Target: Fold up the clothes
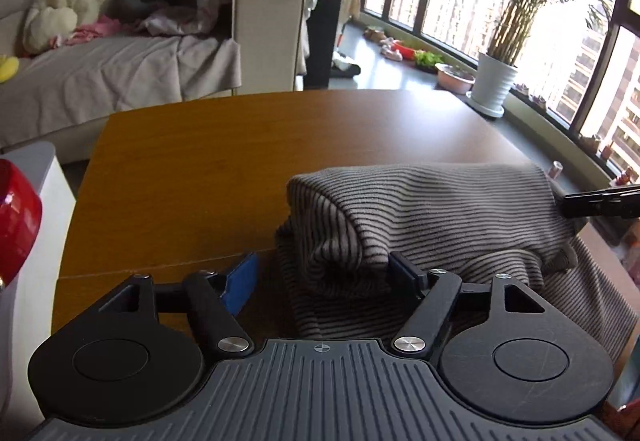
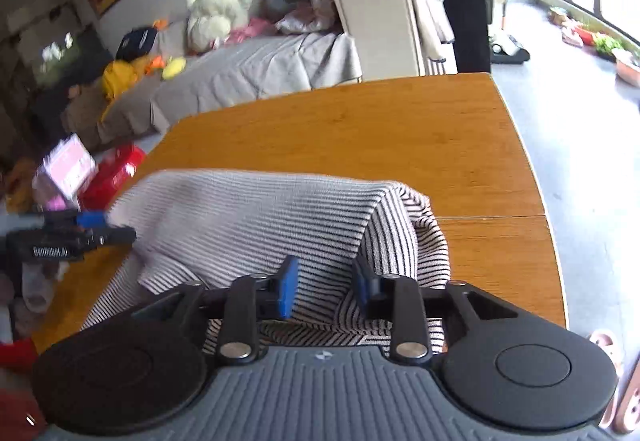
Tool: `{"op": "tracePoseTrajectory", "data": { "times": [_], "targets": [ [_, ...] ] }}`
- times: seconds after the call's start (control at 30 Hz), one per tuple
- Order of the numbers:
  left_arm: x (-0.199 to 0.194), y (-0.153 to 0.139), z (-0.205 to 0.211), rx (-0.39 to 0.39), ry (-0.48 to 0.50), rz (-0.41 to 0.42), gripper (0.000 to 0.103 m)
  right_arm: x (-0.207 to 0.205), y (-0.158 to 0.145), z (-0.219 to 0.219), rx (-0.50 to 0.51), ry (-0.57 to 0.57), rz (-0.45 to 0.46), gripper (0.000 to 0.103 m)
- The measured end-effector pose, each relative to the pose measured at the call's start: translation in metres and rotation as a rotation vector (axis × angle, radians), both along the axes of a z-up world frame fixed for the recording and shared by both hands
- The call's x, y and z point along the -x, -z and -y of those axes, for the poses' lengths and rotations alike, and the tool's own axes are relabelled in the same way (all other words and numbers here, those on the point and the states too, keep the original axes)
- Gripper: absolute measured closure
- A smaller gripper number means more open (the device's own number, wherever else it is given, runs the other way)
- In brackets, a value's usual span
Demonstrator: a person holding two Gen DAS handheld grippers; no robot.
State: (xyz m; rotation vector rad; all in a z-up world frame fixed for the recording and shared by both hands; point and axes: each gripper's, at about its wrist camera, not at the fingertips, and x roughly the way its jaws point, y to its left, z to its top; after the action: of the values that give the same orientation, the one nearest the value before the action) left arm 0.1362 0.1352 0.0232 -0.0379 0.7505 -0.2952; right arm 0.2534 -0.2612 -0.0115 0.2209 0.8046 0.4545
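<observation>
The striped knit garment point(image 1: 432, 209) lay folded on the wooden table point(image 1: 240, 169), long axis crosswise. Left gripper point(image 1: 324, 273) and right gripper point(image 2: 326, 287) stood apart, clamping nothing.

1. A table point(image 1: 192, 169) fills the near ground, and a folded garment point(image 1: 420, 209) lies on its near part.
2. In the left wrist view, the left gripper point(image 1: 324, 277) sits at the garment's near left edge.
3. In the right wrist view, the right gripper point(image 2: 326, 289) sits over the garment's near right part.
4. A sofa point(image 1: 264, 29) stands beyond the table's far left.
5. A potted plant point(image 1: 494, 81) stands far right, by the windows.
</observation>
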Motion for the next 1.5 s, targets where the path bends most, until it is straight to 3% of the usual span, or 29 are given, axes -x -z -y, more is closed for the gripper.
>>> {"op": "tracePoseTrajectory", "data": {
  "times": [0.03,0.1,0.2,0.23,0.4,0.6,0.73,0.83,0.97,1.1,1.2,1.27,1.37,1.5],
  "targets": [
    [0.002,-0.007,-0.004,0.025,-0.007,0.006,0.017,0.0,0.0,0.007,-0.039,0.021,-0.029,0.04],
    [-0.001,-0.015,-0.011,0.093,-0.021,-0.008,0.01,0.0,0.001,0.02,-0.117,0.062,-0.088,0.031],
    [-0.011,-0.016,-0.018,0.208,-0.043,-0.068,0.009,0.0,0.003,0.038,-0.223,0.121,-0.174,0.03],
    [-0.015,-0.014,-0.019,0.239,-0.051,-0.091,0.009,-0.001,0.01,0.035,-0.216,0.125,-0.195,0.03],
    [-0.045,0.006,-0.016,0.253,-0.129,-0.185,0.009,-0.009,0.041,0.014,-0.154,0.165,-0.271,0.031],
    [-0.059,0.017,-0.016,0.303,-0.098,-0.233,0.011,0.001,0.034,0.011,-0.04,0.202,-0.204,0.035],
    [-0.069,0.02,-0.011,0.302,-0.062,-0.245,0.015,0.002,0.037,0.019,-0.205,0.191,-0.308,0.037],
    [-0.072,0.023,-0.005,0.287,-0.027,-0.238,0.024,-0.008,0.049,0.011,-0.248,0.192,-0.343,0.041],
    [-0.072,0.03,-0.003,0.281,-0.017,-0.227,0.034,-0.025,0.052,0.007,-0.209,0.2,-0.236,0.055],
    [-0.084,0.029,-0.003,0.285,-0.031,-0.193,0.054,-0.062,0.041,-0.008,-0.154,0.143,-0.098,0.073],
    [-0.105,0.015,-0.001,0.256,-0.053,-0.145,0.068,-0.091,0.018,-0.021,-0.109,0.095,0.046,0.078],
    [-0.113,-0.003,0.0,0.259,-0.062,-0.095,0.073,-0.101,-0.008,-0.025,-0.115,0.067,0.128,0.079],
    [-0.094,-0.027,0.011,0.239,-0.024,-0.013,0.073,-0.099,-0.035,-0.019,-0.108,0.022,0.219,0.079],
    [-0.046,-0.027,0.033,0.218,0.047,0.018,0.072,-0.074,-0.028,0.012,-0.138,0.012,0.173,0.079]
  ]
}}
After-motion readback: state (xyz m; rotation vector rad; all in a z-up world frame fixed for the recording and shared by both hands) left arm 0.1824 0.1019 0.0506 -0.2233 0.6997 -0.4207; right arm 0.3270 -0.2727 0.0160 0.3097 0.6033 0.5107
